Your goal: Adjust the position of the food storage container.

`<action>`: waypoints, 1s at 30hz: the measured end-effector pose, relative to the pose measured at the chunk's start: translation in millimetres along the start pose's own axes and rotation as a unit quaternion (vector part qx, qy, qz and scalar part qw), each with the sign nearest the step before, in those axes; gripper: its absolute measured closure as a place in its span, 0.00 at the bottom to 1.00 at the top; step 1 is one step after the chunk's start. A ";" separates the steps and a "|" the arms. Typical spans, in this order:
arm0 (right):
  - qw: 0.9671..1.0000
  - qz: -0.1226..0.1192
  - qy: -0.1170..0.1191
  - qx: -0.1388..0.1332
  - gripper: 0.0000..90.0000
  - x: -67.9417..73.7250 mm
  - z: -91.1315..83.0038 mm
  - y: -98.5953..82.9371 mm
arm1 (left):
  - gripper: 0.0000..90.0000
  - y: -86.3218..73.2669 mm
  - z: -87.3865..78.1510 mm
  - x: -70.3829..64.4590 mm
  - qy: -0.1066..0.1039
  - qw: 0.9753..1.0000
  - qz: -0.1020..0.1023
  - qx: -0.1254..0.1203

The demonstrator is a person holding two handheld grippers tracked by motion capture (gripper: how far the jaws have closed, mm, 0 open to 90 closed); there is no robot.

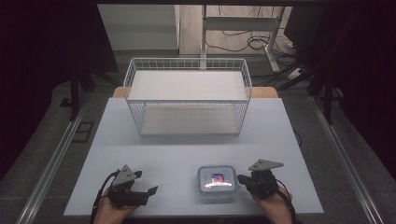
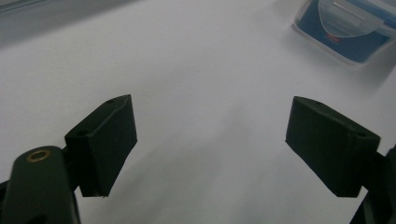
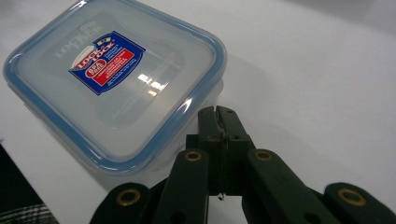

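A square clear plastic food container with a blue-rimmed lid and a red and blue label rests on the white table near the front edge. In the right gripper view the container lies just left of my right gripper, whose jaws are pressed together with nothing between them. In the high view my right gripper sits beside the container's right side. At the front left my left gripper rests, and its own view shows the left gripper wide open over bare table, the container at the upper right.
A white wire basket with a flat white board across its top stands at the back middle of the table. Metal rails run along both sides of the table. Cables and a desk frame lie on the floor beyond.
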State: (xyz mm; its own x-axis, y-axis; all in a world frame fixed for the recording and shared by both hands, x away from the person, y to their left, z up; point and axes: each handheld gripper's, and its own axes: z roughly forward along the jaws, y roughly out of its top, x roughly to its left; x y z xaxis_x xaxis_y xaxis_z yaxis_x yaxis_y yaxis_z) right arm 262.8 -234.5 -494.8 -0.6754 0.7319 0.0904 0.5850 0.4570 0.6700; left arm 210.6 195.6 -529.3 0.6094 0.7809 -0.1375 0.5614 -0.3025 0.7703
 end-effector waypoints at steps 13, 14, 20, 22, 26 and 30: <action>0.998 -0.019 0.064 0.003 0.99 33.3 24.5 15.3 | 0.15 -5.6 -3.4 0.5 0.014 1.000 -0.003 0.019; 0.997 -0.020 0.069 0.003 0.99 35.9 26.4 16.4 | 0.15 -6.0 -4.0 -0.7 0.015 1.000 0.001 0.021; 0.997 -0.032 0.064 0.009 0.99 43.5 33.0 19.7 | 0.16 -6.6 -3.2 -3.7 0.013 1.000 0.006 0.028; 0.998 -0.033 0.060 0.007 0.98 43.2 32.3 19.8 | 0.16 -6.3 -3.4 -3.7 0.010 1.000 0.004 0.027; 0.998 -0.047 0.034 -0.015 0.82 36.5 22.9 19.1 | 0.19 -5.8 -3.7 -3.3 0.001 1.000 -0.002 0.024; 0.998 -0.045 0.039 -0.016 0.52 27.2 20.9 14.3 | 0.19 -5.7 -3.7 -2.9 -0.004 1.000 -0.005 0.025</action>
State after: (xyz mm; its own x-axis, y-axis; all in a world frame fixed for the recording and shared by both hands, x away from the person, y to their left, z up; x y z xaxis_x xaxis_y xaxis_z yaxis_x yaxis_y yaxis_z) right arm 262.2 -197.5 -498.2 -0.7582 0.6464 0.0859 0.5066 0.5009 0.7018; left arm 203.6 197.2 -531.0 0.6080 0.7794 -0.1513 0.5947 -0.3209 0.7371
